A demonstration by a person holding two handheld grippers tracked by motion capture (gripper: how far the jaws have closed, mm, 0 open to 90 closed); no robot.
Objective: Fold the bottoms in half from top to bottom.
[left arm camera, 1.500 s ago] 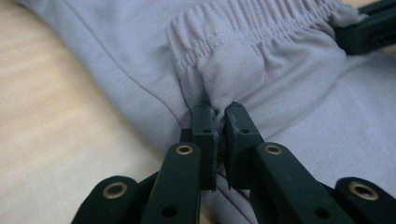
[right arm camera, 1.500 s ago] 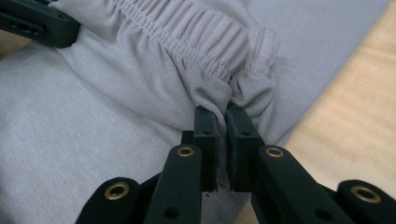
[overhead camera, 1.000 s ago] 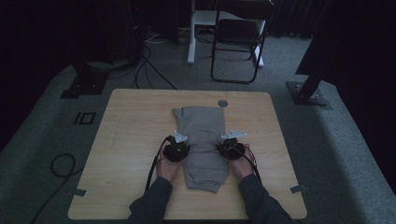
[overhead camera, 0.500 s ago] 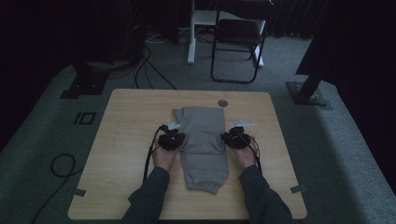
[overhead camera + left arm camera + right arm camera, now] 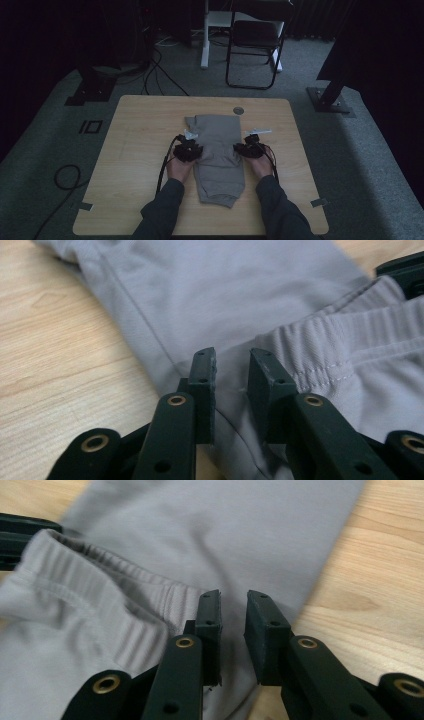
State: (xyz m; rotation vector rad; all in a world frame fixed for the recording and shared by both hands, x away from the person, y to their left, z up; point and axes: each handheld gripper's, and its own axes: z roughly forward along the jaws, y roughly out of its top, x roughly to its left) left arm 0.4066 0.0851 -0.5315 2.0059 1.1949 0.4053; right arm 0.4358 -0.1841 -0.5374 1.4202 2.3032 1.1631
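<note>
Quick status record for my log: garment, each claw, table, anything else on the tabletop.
garment: grey folded garment, ribbed waistband lying across it, mid-table
left claw: at garment's left edge, jaws slightly apart, nothing between them
right claw: at garment's right edge, jaws slightly apart, nothing between them
table: light wood
other: small round disc near far edge

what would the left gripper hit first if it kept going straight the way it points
Most likely the grey garment: the left gripper has its jaws slightly apart right over the cloth, beside the ribbed waistband. Whether it already touches the fabric is hard to judge. Farther along, the right gripper sits across the garment.
</note>
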